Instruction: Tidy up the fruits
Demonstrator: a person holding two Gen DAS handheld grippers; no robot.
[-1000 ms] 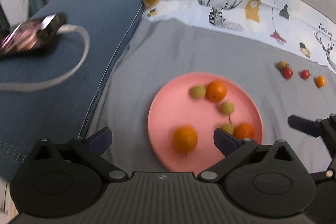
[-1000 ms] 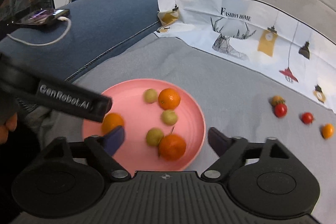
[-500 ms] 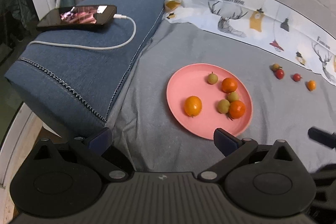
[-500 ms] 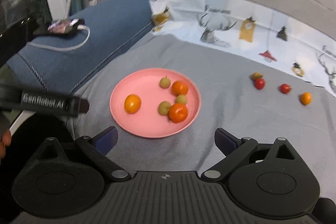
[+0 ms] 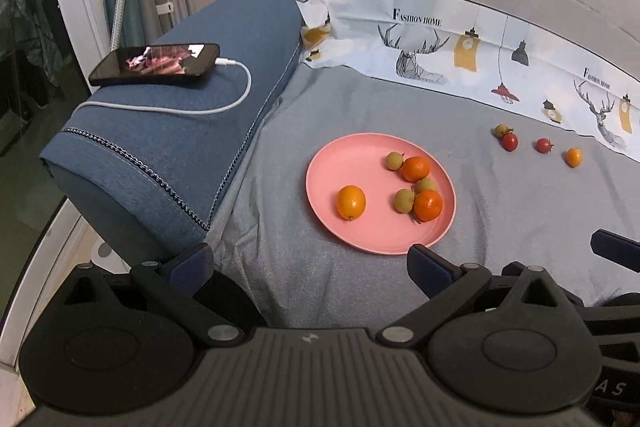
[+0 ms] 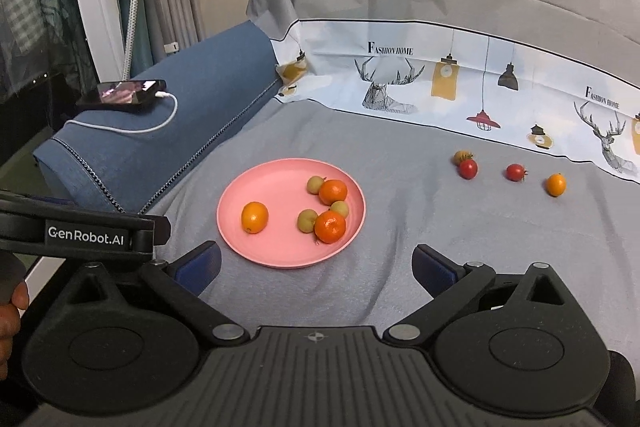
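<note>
In the left wrist view, the left gripper is hovering with its jaws spread wide and empty, just short of the near rim of the round pink plastic plate lying on the grey cloth-covered surface. On that plate three orange citrus fruits and three small green fruits are sitting; beyond the plate's far right side, four small tomatoes and kumquats are lying loose on the cloth. Left of the plate, a black smartphone is charging on a blue cushion. In the right wrist view, the right gripper is holding its jaws wide apart with nothing between them, near the plate's closest edge.
</note>
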